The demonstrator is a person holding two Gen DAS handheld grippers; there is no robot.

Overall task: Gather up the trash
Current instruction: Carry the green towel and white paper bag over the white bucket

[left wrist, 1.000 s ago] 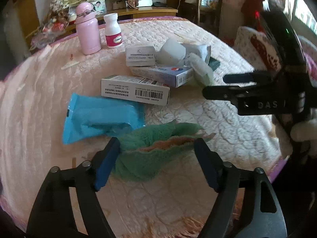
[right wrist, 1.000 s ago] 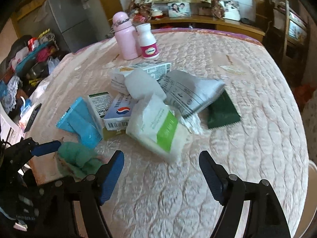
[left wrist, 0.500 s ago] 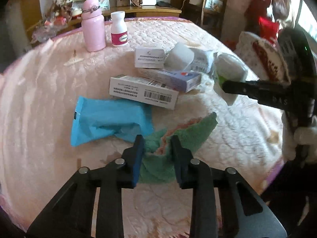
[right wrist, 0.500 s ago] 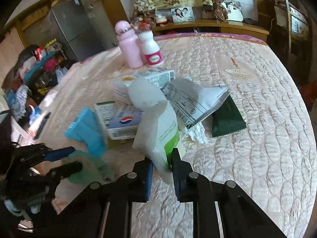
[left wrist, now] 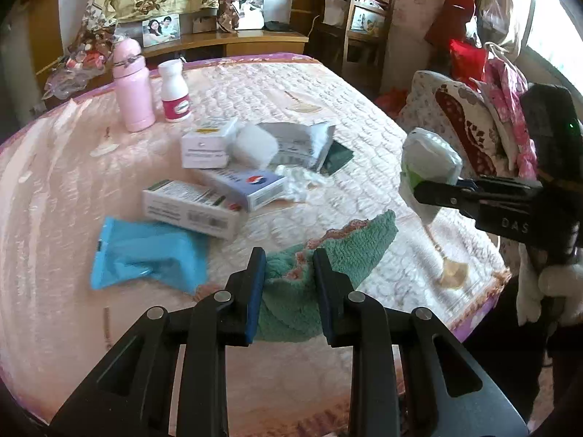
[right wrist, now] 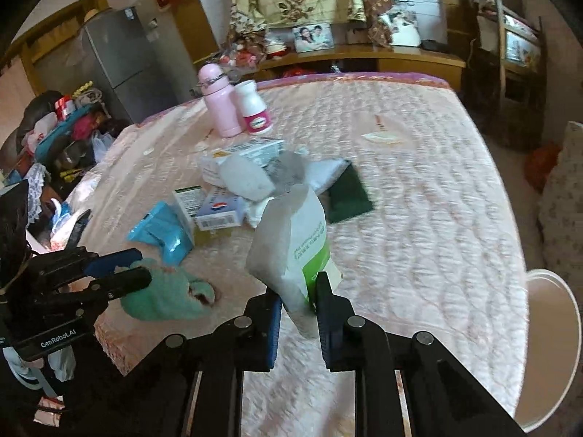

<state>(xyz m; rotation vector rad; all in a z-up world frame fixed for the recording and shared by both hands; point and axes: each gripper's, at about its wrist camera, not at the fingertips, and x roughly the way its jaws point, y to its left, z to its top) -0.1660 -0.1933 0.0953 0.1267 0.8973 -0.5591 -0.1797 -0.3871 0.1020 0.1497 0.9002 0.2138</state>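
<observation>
Fingers (right wrist: pixel 298 302) of right gripper pinching crumpled white-and-green pouch (right wrist: pixel 291 240); left fingers (left wrist: pixel 288 276) clamping green cloth (left wrist: pixel 328 255).

Pink bottle (left wrist: pixel 132 89) & white pill bottle (left wrist: pixel 175 91) stand upright side by side at far edge of my quilted table cover (left wrist: pixel 255 83). Framed photo (left wrist: pixel 161 30) on wooden shelf (left wrist: pixel 233 42) behind; grey fridge (right wrist: pixel 114 60) further back, left.
</observation>
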